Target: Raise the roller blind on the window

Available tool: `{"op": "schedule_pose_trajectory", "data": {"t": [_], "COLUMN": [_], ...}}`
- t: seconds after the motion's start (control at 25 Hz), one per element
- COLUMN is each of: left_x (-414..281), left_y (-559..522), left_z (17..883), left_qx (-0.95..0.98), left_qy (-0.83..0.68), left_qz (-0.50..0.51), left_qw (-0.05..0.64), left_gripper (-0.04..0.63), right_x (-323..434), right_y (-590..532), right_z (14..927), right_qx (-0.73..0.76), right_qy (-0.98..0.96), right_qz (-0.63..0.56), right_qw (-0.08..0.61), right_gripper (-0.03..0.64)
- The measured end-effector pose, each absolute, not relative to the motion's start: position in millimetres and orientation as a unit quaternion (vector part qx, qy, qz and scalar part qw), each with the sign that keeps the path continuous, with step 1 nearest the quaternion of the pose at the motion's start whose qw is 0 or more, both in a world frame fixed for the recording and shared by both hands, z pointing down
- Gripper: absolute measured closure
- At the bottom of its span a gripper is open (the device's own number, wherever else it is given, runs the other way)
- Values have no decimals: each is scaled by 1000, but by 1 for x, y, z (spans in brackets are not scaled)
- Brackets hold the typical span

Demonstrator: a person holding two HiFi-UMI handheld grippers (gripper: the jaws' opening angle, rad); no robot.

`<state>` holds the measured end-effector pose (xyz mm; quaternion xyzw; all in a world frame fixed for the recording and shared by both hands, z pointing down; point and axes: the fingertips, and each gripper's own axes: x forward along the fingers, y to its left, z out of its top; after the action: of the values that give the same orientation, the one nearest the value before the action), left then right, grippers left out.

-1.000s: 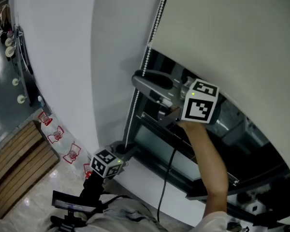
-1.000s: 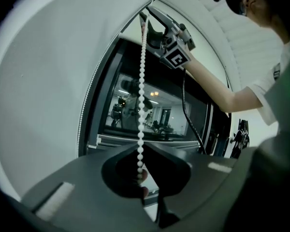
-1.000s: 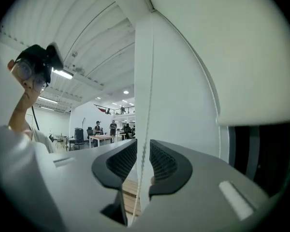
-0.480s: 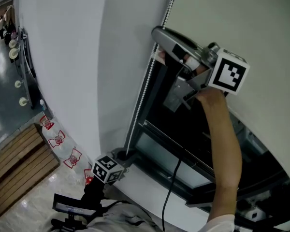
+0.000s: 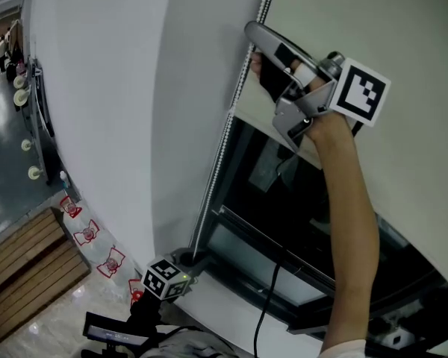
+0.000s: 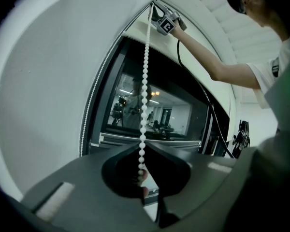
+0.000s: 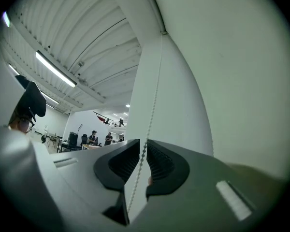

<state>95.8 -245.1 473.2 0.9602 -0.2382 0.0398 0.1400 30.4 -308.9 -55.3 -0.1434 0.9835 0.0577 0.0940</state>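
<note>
The pale roller blind (image 5: 373, 21) covers the window's top, with dark glass (image 5: 284, 200) below it. A white bead chain (image 5: 222, 144) hangs down the window's left edge. My right gripper (image 5: 255, 54) is raised high by the blind's lower edge. In the right gripper view its jaws have just been closing. The chain (image 7: 153, 100) runs through the narrow gap left at my right gripper (image 7: 144, 146), with no pad seen pressing it. Low by the sill, my left gripper (image 5: 185, 259) is shut on the chain (image 6: 145, 81), which rises taut from my left gripper (image 6: 144, 146).
A white wall (image 5: 97, 88) curves away on the left, with a floor and a wooden bench (image 5: 22, 252) far below. A black cable (image 5: 269, 297) hangs from the right gripper past the white sill (image 5: 231, 289). The person's arm (image 5: 351, 200) crosses the glass.
The right gripper has climbed along the chain from mid-window to the blind's lower edge, and its jaws have narrowed. The left gripper has stayed low on the chain.
</note>
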Motion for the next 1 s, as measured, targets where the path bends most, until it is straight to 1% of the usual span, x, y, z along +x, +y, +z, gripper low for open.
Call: {"op": "schedule_pose_trajectory", "data": {"t": [0.12,0.2,0.28,0.64,0.84,1.0], "left_x": [94,93,93,89,93,95], "left_y": [-246,-247,-248,-249,-246,-244], "left_z": [480,482,482,482,482,481], "left_qx": [961,961,961,961,961,962], "left_qy": [-238,-238,-237,-235,-235,-232], "left_qz": [41,41,42,46,47,49], "left_qw": [138,137,137,138,134,133], "left_gripper": [597,597,597,597,597,597], "right_x": [30,28,28,33,32,31], "right_y": [-308,-307,-307,-306,-295,-294], "right_z": [-56,-55,-55,-50,-22,12], "right_qx": [-145,-146,-144,-137,-129,-131], "right_qy": [983,983,984,985,989,989], "right_qz": [64,66,61,28,30,5], "right_qw": [92,88,86,99,69,64], "right_gripper": [572,595,601,606,606,606]}}
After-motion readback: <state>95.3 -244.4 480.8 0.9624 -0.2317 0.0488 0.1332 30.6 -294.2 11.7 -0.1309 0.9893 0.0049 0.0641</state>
